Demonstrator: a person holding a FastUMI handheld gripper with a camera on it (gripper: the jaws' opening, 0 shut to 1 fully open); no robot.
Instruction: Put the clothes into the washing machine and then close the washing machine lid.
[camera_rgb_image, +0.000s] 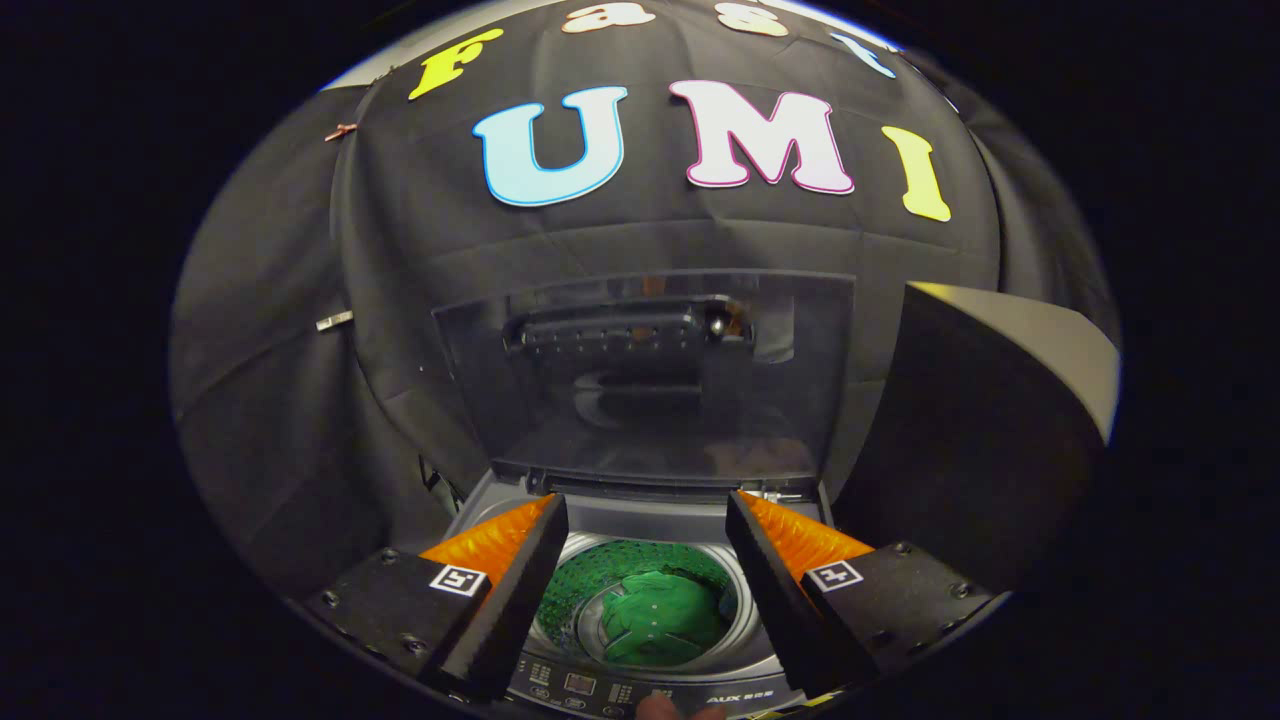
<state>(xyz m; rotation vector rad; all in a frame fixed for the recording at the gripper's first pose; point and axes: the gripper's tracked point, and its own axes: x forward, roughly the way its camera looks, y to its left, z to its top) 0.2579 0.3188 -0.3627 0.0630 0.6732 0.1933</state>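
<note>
The gripper hangs empty, fingers spread, above the soft green garment apparently lying in the drum, facing the upright translucent grey lid, best taken by its top edge.

We look down into a top-loading washing machine, the thing that holds the load here. Its lid stands upright at the far side, a dark see-through panel with a handle bar near its top. Below it, the round drum lies open, its perforated wall lit green. Green clothes lie crumpled on the drum's floor. At the near rim runs the control panel, and a fingertip touches its near edge. The tongs hang spread wide above the opening, holding nothing.
</note>
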